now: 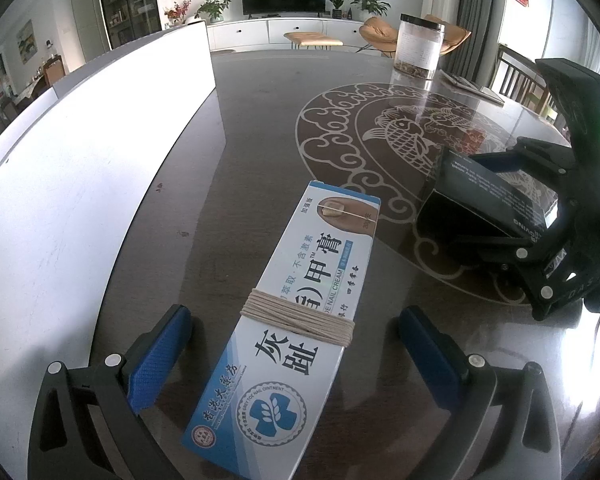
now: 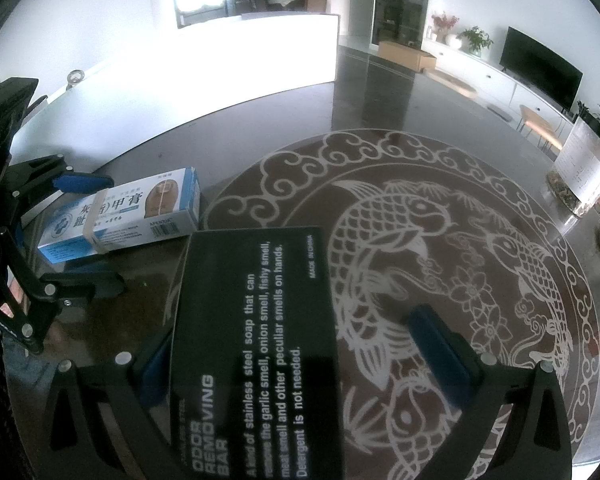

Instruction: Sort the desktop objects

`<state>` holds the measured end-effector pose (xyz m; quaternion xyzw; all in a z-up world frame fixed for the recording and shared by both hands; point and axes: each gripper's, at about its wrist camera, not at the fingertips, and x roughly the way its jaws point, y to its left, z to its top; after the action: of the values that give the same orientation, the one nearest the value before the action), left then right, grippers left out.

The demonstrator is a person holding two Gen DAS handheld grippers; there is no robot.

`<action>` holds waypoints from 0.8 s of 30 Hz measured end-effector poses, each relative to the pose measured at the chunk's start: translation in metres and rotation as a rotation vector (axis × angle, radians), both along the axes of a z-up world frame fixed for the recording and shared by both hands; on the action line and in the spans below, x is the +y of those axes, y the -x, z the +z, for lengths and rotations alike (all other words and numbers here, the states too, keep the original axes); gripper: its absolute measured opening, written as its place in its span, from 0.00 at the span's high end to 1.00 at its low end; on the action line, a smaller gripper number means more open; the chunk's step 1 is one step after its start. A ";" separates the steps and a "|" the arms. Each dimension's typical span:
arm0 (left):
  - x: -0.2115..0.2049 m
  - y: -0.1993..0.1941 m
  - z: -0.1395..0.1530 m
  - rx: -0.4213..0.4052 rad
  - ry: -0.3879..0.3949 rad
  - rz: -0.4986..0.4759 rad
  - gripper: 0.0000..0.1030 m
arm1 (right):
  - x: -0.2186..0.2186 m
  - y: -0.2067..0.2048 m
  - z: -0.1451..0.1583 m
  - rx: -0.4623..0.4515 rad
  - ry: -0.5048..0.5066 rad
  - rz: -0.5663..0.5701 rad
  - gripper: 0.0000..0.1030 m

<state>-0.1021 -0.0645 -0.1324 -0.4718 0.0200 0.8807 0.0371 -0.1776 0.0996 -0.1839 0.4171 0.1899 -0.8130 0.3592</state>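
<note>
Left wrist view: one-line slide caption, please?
Open left gripper straddles the string-wrapped nail cream box on the glass table; right gripper brackets a black box.

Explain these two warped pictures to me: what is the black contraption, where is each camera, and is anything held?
Each picture comes from a fisheye camera on a hand-held two-finger gripper, looking along its fingers. The left gripper stands open around a white box wound with string; its pads are clear of it. The right gripper straddles a black box; whether it grips is unclear. Both boxes lie on a dark table with a fish pattern. A jar stands at the far edge, a white bin beside.
</note>
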 end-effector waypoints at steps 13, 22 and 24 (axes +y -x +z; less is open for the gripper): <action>0.001 0.000 0.000 0.000 -0.003 -0.002 0.00 | -0.001 0.000 -0.001 0.000 0.000 0.001 0.00; 0.001 0.000 0.000 0.000 -0.002 -0.003 0.00 | -0.003 0.002 -0.006 0.000 0.000 0.001 0.00; 0.001 0.000 0.000 0.000 -0.003 -0.002 0.00 | 0.000 0.000 0.000 0.000 0.000 0.001 0.00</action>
<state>-0.1022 -0.0633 -0.1325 -0.4717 0.0192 0.8807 0.0387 -0.1775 0.0997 -0.1838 0.4170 0.1901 -0.8128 0.3596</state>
